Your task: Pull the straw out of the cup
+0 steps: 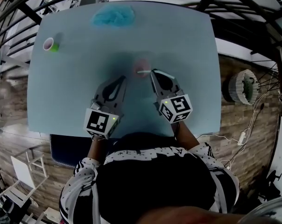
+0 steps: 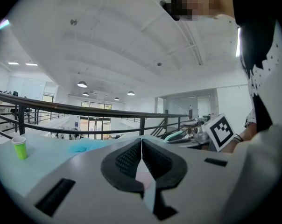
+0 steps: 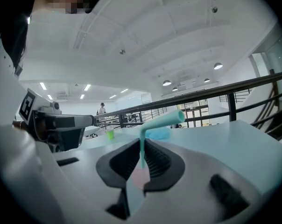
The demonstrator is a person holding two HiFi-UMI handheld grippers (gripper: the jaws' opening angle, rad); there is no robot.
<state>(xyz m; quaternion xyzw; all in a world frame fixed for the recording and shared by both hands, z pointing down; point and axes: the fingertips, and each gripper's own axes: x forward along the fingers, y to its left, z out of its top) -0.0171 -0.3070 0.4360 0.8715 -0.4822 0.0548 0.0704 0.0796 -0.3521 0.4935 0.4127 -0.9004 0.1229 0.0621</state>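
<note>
Right hand-held gripper (image 3: 142, 143) is clenched on the straw (image 3: 162, 121), over the pink cup (image 1: 141, 65) mid-tabletop (image 1: 187, 45). Left hand-held gripper (image 2: 141, 140) is pinched together, empty. Best to lift straight up, or the cup may tip.

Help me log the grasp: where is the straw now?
The straw stands between the shut right tongs, its bent top poking above them; in the head view that is at the pink cup in the middle of the table.
</note>
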